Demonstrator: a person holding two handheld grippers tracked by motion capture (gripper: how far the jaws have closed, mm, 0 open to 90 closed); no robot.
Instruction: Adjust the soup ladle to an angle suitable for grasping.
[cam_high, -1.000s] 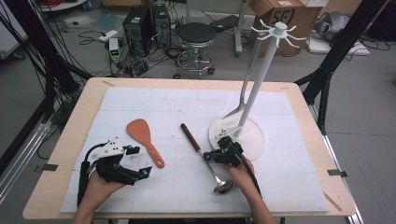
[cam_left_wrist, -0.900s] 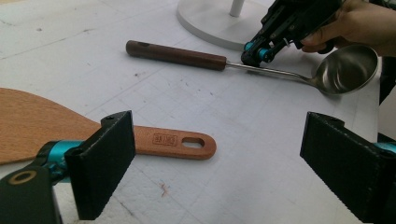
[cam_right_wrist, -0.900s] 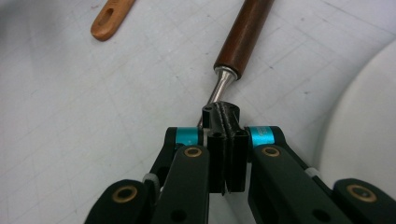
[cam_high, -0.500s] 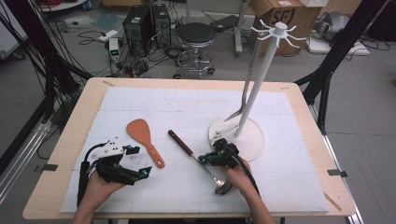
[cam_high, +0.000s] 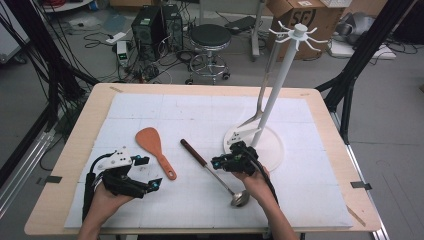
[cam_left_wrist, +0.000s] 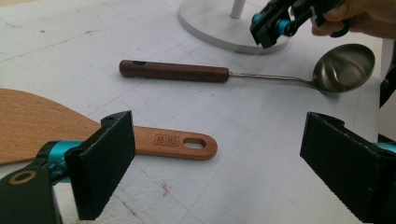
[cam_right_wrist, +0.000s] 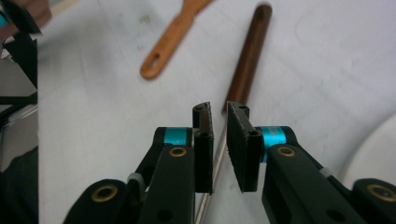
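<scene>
A ladle (cam_high: 207, 165) with a dark wooden handle (cam_left_wrist: 173, 71) and a steel bowl (cam_left_wrist: 343, 67) lies on the white mat. My right gripper (cam_high: 220, 162) hovers just above its thin shaft. Its jaws (cam_right_wrist: 219, 109) have just been opening; they stand a narrow gap apart, the shaft showing below the gap, not pressed. A wooden spatula (cam_high: 152, 145) lies left of the ladle. My left gripper (cam_high: 150, 172) rests near the spatula's handle end (cam_left_wrist: 187, 144), jaws (cam_left_wrist: 218, 126) wide open with nothing between them.
A white utensil rack (cam_high: 280, 85) stands on its round base (cam_high: 270, 150) just behind the right gripper, with a metal utensil (cam_high: 257, 117) hanging from it. The mat (cam_high: 175, 107) covers most of the wooden table (cam_high: 65, 165). A stool and cables sit beyond the far edge.
The ladle's handle swung to the left while gripped, then stayed lying on the mat. The right gripper has since parted its jaws and risen slightly off the shaft. The left gripper has not moved.
</scene>
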